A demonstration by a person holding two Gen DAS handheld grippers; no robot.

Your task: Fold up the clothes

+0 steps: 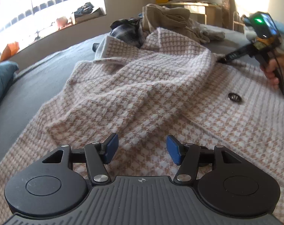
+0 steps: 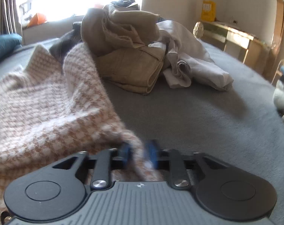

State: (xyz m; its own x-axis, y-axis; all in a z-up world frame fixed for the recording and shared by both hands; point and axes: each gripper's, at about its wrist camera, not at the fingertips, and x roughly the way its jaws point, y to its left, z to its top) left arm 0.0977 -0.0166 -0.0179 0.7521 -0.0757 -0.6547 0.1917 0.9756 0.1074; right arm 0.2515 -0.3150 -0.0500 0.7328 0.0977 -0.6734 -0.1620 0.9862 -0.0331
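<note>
The thick, soft cardigan [image 1: 142,86] was judged floppy and best held by its edges. One edge was pinched by the right gripper [image 2: 139,154]. The left gripper [image 1: 142,150] was held with jaws spread.

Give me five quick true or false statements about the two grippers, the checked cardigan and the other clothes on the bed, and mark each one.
1. The left gripper is open above the cardigan. True.
2. The right gripper is open and holds nothing. False: it is shut on a fold of the cardigan.
3. A dark button shows on the cardigan. True.
4. The tan clothes hang over a chair. False: they are piled on the bed, beyond the cardigan.
5. The cardigan is plain blue. False: it has a tan and white check.
</note>
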